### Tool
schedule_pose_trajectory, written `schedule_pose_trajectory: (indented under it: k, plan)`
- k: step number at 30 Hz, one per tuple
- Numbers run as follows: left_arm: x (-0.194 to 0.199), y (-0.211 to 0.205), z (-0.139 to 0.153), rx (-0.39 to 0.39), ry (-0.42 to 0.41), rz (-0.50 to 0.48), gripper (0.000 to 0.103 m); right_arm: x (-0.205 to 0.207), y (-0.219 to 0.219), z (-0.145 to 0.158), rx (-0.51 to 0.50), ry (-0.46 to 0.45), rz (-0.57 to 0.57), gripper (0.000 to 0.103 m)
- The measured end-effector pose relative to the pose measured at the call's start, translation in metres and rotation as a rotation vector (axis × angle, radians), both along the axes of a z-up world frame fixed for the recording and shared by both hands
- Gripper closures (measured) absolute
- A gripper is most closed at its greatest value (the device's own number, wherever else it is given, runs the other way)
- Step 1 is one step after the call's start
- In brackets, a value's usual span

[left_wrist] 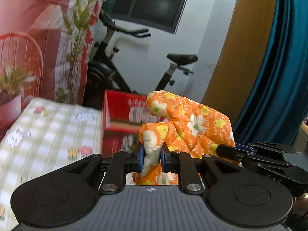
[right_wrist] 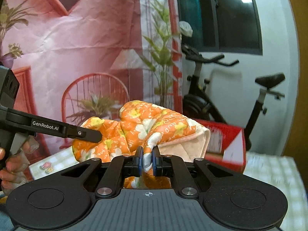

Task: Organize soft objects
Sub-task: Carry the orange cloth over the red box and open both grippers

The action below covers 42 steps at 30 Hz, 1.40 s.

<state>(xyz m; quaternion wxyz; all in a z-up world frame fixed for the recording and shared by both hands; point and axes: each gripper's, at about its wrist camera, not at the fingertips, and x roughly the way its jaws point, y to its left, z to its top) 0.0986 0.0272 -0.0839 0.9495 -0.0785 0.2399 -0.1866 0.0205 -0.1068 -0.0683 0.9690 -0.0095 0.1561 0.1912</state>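
Note:
An orange quilted cloth with white and yellow flowers (left_wrist: 184, 123) hangs bunched in the air between both grippers. My left gripper (left_wrist: 152, 157) is shut on a fold of it near its left edge. My right gripper (right_wrist: 147, 160) is shut on another fold; the cloth (right_wrist: 146, 127) rises behind it and shows a pale pink underside at the right. The right gripper's body shows at the right of the left wrist view (left_wrist: 269, 159). The left gripper's arm shows at the left of the right wrist view (right_wrist: 53, 129), held by a hand.
A table with a green checked cloth (left_wrist: 44, 134) lies below and to the left. A red cardboard box (left_wrist: 125, 113) stands on the table behind the cloth. Behind are an exercise bike (left_wrist: 119, 61), a pink printed backdrop (right_wrist: 77, 48) and a blue curtain (left_wrist: 279, 77).

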Motion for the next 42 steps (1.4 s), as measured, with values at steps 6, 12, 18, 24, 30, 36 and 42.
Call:
schedule_pose_trajectory:
  k: [6, 12, 18, 24, 30, 36, 42]
  plan:
    - [0.067, -0.016, 0.013, 0.016, -0.020, 0.027, 0.085, 0.073, -0.012, 0.022, -0.042, -0.012, 0.001, 0.094]
    - [0.138, -0.033, 0.008, 0.033, 0.014, 0.044, 0.085, 0.163, -0.028, 0.009, -0.011, 0.065, -0.008, 0.094]
    - [0.192, -0.030, -0.023, -0.032, 0.167, 0.070, 0.085, 0.234, -0.045, -0.028, 0.038, 0.195, -0.056, 0.094]
    - [0.211, -0.039, -0.047, 0.042, 0.228, 0.077, 0.085, 0.261, -0.049, -0.063, 0.036, 0.292, -0.083, 0.094]
    - [0.220, -0.044, -0.062, 0.112, 0.243, 0.059, 0.083, 0.271, -0.052, -0.085, 0.033, 0.369, -0.128, 0.091]
    - [0.219, -0.051, -0.063, 0.193, 0.234, 0.046, 0.050, 0.269, -0.053, -0.093, -0.021, 0.418, -0.251, 0.068]
    - [0.200, -0.042, -0.048, 0.202, 0.205, 0.051, 0.046, 0.248, -0.058, -0.088, -0.004, 0.389, -0.291, 0.053]
